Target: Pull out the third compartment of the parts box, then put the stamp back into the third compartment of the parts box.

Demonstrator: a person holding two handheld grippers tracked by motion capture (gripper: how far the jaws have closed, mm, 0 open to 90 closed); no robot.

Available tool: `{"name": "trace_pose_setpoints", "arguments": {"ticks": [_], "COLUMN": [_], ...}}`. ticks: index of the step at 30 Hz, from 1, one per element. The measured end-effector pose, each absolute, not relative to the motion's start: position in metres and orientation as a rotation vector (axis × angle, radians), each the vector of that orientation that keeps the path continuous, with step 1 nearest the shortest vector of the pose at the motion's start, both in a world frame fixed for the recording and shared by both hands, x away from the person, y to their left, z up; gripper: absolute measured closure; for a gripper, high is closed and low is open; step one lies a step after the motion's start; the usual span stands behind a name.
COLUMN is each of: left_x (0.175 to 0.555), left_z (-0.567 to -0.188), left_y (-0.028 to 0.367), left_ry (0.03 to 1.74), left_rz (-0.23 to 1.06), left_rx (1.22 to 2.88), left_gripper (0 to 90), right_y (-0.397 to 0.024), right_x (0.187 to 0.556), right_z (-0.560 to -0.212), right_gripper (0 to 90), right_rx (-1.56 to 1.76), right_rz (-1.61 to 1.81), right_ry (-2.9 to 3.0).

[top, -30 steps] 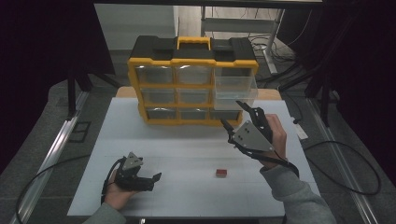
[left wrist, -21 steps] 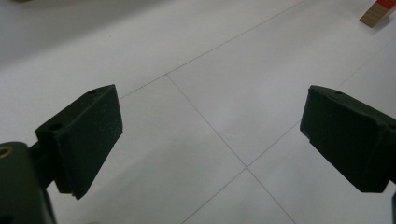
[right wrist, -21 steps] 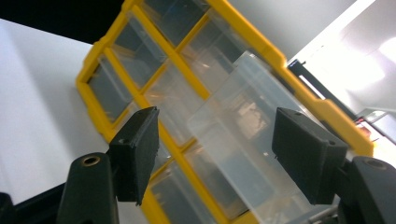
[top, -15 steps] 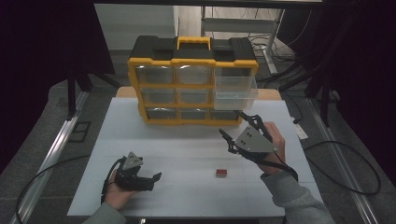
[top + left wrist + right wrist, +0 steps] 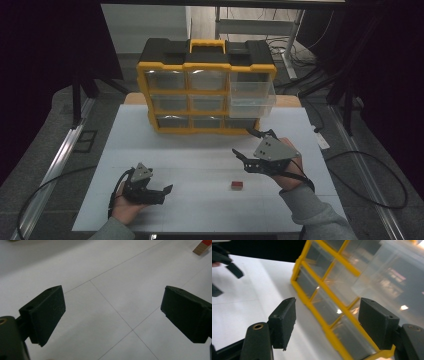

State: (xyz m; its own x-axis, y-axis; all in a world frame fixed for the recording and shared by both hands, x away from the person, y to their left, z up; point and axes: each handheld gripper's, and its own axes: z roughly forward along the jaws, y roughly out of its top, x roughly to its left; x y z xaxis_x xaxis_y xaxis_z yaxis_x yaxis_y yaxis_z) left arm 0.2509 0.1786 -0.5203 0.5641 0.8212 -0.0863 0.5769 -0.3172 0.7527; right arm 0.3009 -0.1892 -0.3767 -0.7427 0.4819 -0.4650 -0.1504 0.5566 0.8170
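Drawer (image 5: 251,97), clear plastic, juts out from the right column of the yellow and black organizer (image 5: 205,85) in the upper middle of the high view, beyond the right gripper. Nearest the bottom edge of that view, at lower left, the left gripper (image 5: 162,192) lies low over the white table (image 5: 200,150) in the person's hand, its jaws spread with nothing between them; in the left gripper view they frame bare tabletop, with a small red block (image 5: 202,246) at the upper right corner. That block (image 5: 237,185) lies on the table at lower centre of the high view, just below and left of the right gripper (image 5: 250,147). Right of centre, the right gripper is held above the table, jaws wide apart and empty, apart from the organizer. In the right gripper view its jaws frame the organizer's (image 5: 329,302) lower yellow frame, with the pulled-out drawer (image 5: 387,267) at upper right.
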Motion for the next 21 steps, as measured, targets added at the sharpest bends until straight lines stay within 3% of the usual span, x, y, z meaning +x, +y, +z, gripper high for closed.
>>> {"name": "trace_pose_setpoints", "arguments": {"ticks": [21], "left_x": [0.252], "left_z": [-0.519], "left_y": [0.178], "left_ry": [1.113], "left_rz": [0.408], "left_rx": [2.019], "left_gripper": [6.3], "right_y": [-0.201], "right_x": [0.306], "right_z": [-0.404], "right_gripper": [28.9], "right_rx": [0.363], "right_rz": [1.198], "right_ry": [2.355]}}
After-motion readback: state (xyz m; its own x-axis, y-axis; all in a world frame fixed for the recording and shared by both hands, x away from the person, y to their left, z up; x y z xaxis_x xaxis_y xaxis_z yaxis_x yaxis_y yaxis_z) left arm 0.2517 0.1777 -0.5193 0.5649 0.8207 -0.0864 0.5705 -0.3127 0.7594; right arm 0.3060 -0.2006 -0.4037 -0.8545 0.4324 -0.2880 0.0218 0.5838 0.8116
